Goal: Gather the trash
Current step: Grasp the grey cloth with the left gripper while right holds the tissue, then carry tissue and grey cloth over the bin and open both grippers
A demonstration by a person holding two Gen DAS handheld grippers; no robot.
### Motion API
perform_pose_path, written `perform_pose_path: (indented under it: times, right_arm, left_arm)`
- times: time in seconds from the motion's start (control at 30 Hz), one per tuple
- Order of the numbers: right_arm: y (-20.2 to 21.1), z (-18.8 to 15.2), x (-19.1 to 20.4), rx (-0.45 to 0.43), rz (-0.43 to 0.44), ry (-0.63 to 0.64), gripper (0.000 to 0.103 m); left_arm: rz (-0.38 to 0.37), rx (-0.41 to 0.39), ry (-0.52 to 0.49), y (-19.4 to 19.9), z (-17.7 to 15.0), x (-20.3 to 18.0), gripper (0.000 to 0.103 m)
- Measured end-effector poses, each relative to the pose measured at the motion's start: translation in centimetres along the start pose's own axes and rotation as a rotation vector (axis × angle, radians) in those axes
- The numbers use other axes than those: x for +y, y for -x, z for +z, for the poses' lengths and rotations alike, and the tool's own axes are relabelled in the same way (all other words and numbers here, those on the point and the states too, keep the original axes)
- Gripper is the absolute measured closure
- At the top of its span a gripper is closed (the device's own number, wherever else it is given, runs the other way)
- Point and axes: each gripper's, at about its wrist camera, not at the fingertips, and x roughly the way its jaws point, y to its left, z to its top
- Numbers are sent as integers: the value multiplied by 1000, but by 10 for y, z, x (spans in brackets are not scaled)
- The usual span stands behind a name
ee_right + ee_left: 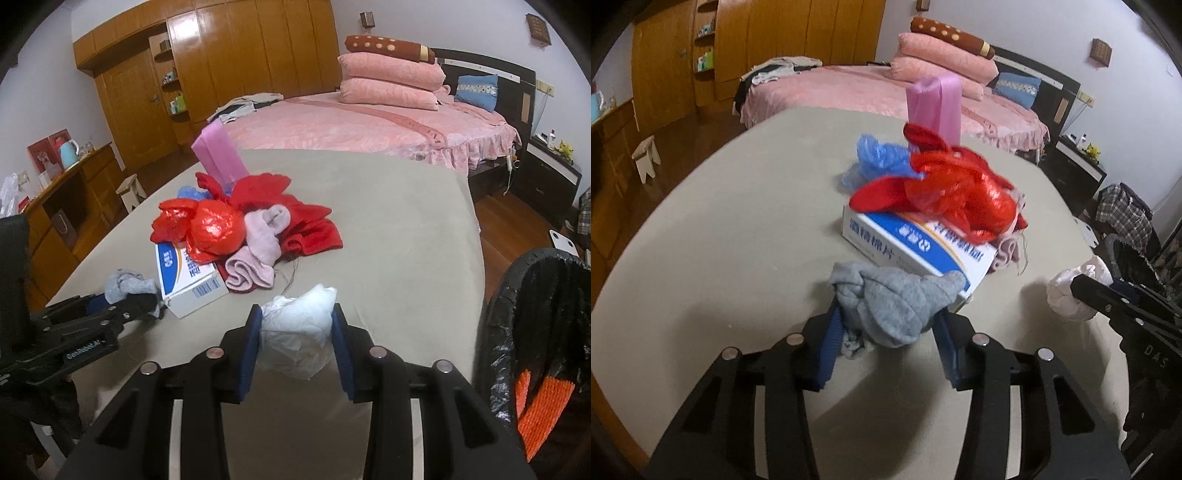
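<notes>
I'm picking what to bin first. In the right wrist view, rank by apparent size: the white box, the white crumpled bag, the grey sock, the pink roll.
Largest to smallest as they look:
1. white crumpled bag, though it is nearest the camera, held in the right tool
2. white box
3. pink roll
4. grey sock, partly hidden

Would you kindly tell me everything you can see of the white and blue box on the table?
The white and blue box is a flat cardboard carton printed with a blue band, Chinese lettering and a barcode on one end. It lies flat on the beige table, apparently closed. A crumpled red plastic bag rests on top, a pink cloth lies against its side, and a grey cloth held by the left gripper touches its near corner.
</notes>
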Motion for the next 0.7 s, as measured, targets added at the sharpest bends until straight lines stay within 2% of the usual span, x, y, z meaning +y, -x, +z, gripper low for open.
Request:
perform_pose_path:
  times: [0.33,0.7]
  right_arm:
    - [32,17,-5,-69,9,-12,66]
    - [89,38,-32,-185,-43,-42,66]
  left_arm:
    - [3,-92,-30,44,25,-20,59]
    - [-45,-167,-79,83,46,-74,59]
